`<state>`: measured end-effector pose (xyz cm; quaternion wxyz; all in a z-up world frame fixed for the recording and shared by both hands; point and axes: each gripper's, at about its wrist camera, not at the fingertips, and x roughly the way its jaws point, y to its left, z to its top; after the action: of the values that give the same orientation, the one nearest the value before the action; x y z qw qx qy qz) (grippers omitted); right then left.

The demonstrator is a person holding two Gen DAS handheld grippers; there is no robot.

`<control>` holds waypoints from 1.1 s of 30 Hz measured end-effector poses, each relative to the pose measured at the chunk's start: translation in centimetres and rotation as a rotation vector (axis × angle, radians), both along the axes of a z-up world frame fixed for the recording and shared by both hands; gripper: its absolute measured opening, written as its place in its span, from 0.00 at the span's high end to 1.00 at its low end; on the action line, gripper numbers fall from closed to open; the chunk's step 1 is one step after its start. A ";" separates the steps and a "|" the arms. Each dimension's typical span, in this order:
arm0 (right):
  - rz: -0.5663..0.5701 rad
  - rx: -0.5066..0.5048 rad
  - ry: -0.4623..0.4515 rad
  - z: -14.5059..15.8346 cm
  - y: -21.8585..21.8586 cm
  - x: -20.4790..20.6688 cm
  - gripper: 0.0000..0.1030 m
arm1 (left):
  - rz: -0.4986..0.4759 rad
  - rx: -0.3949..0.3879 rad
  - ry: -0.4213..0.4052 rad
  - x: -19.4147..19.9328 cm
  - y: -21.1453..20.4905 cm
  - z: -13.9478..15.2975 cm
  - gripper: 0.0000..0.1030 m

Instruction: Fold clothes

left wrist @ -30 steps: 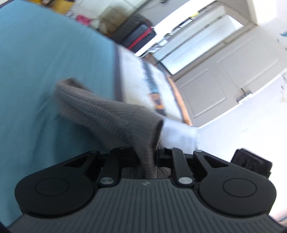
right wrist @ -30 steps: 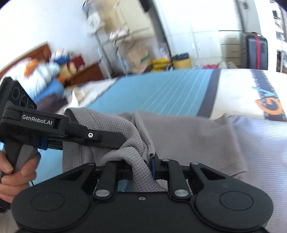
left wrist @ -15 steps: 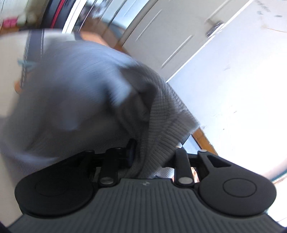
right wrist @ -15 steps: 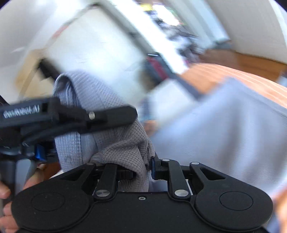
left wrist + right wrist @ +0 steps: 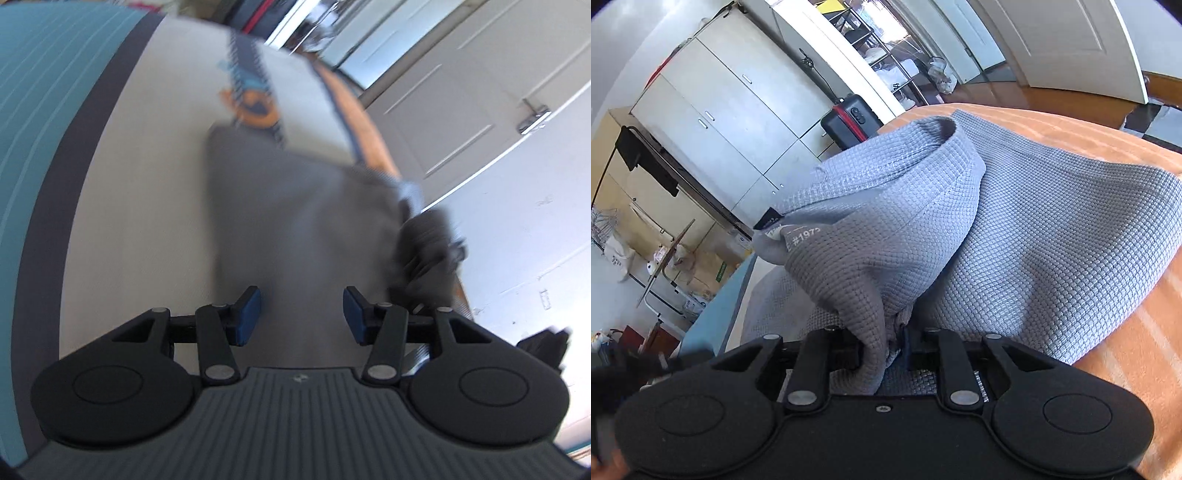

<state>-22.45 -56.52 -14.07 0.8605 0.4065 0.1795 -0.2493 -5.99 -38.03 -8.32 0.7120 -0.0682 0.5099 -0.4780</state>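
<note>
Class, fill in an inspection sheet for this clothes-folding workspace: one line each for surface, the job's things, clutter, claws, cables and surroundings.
Surface: bed cover, cream with a dark band and a teal striped part; wooden floor beyond it.
Job's things: grey waffle-knit garment, bunched; a printed neck label shows.
Clutter: nothing seen on the bed.
Claws: left claw open, blue pads apart and holding nothing, the garment beyond it; right claw shut on a fold of the garment.
Cables: nothing seen for certain.
Surroundings: white wardrobe, black suitcase with a red stripe, wire shelving, white door.
</note>
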 end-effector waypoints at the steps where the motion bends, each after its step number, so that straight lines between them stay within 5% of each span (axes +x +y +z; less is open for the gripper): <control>1: -0.004 0.003 -0.001 0.1 -0.4 -0.6 0.78 | 0.002 0.010 0.002 -0.2 -0.4 -0.7 0.53; 7: -0.164 0.005 -0.036 0.4 0.1 -1.6 0.65 | 0.008 0.020 -0.054 -1.5 -1.5 -1.3 0.53; 11: -0.129 -0.091 0.039 1.3 0.1 -0.8 0.82 | 0.024 0.021 -0.038 -1.4 -1.1 -0.7 0.53; 15: -0.095 -0.217 0.041 4.1 0.1 0.0 0.88 | 0.028 0.013 0.003 -1.3 -1.1 -0.9 0.53; 19: -0.115 -0.170 0.052 4.5 -0.6 -2.3 0.88 | 0.000 0.043 0.004 -2.0 -1.6 -1.4 0.53; 21: -0.125 -0.147 0.057 4.8 -0.9 -3.4 0.63 | -0.005 0.056 -0.004 -2.3 -1.6 -1.5 0.53; 24: -0.156 -0.032 0.079 2.5 -2.0 -5.4 0.63 | -0.011 0.059 -0.014 -2.5 -1.4 -1.3 0.53; 26: -0.153 -0.025 0.007 2.2 -1.9 -6.8 0.58 | -0.004 0.056 -0.012 -2.4 -0.9 -1.3 0.53; 33: -0.186 -0.030 -0.007 2.8 -3.6 -9.0 0.42 | 0.000 0.032 -0.020 -2.4 -0.7 -1.0 0.53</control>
<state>-31.44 -60.10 -11.32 0.8403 0.4091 0.1344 -0.3293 -8.43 -38.70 -9.29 0.7180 -0.0518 0.5102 -0.4706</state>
